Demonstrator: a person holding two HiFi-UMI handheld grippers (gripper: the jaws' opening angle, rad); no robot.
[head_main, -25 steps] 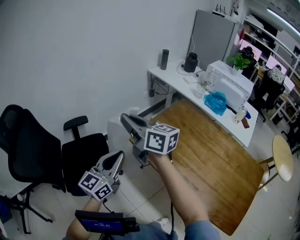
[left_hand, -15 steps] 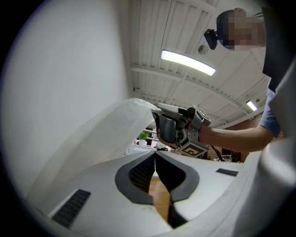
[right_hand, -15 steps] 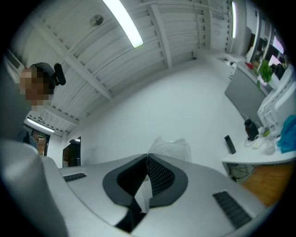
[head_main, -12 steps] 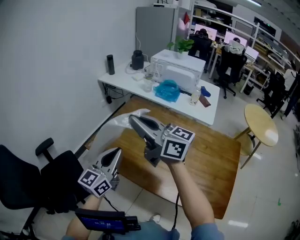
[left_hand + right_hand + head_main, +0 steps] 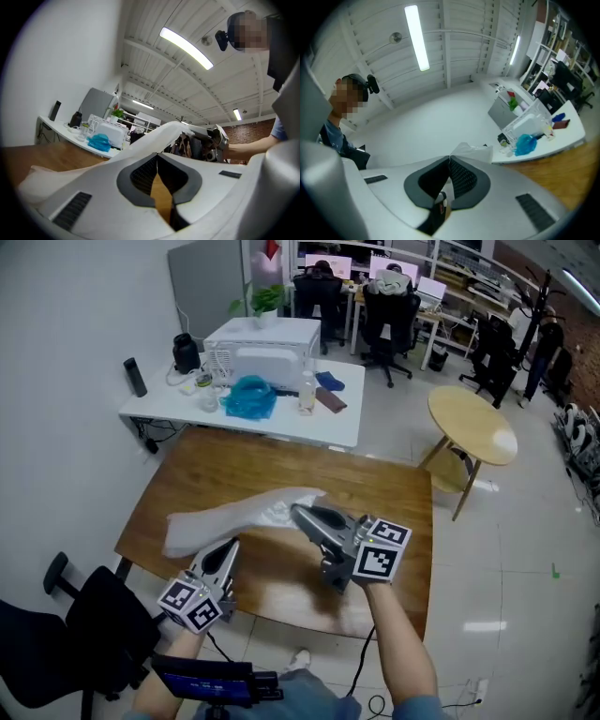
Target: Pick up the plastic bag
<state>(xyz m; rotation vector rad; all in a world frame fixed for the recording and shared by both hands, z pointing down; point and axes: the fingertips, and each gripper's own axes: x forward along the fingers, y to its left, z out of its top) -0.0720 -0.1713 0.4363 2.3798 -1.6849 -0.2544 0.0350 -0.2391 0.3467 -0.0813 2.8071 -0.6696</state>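
A clear, whitish plastic bag (image 5: 234,518) hangs over the wooden table (image 5: 375,484), stretched out to the left. My right gripper (image 5: 298,512) is shut on the bag's right end; in the right gripper view a crumpled bit of bag (image 5: 476,152) sticks out past the closed tips (image 5: 450,159). My left gripper (image 5: 231,547) is shut, just below the bag's lower edge near the table's front edge, with nothing seen between its jaws. In the left gripper view the bag (image 5: 140,140) rises above the closed tips (image 5: 157,154) toward the right gripper (image 5: 213,136).
A white desk (image 5: 309,427) stands behind the wooden table, bearing a white appliance (image 5: 262,352), a blue bag (image 5: 248,397) and bottles. A round pale table (image 5: 472,423) is at the right. A black office chair (image 5: 84,634) sits at the lower left.
The view has swung from the chair and wall to the wooden table. Both grippers have moved over the table, the right one still shut on the bag, which now trails out to the left.
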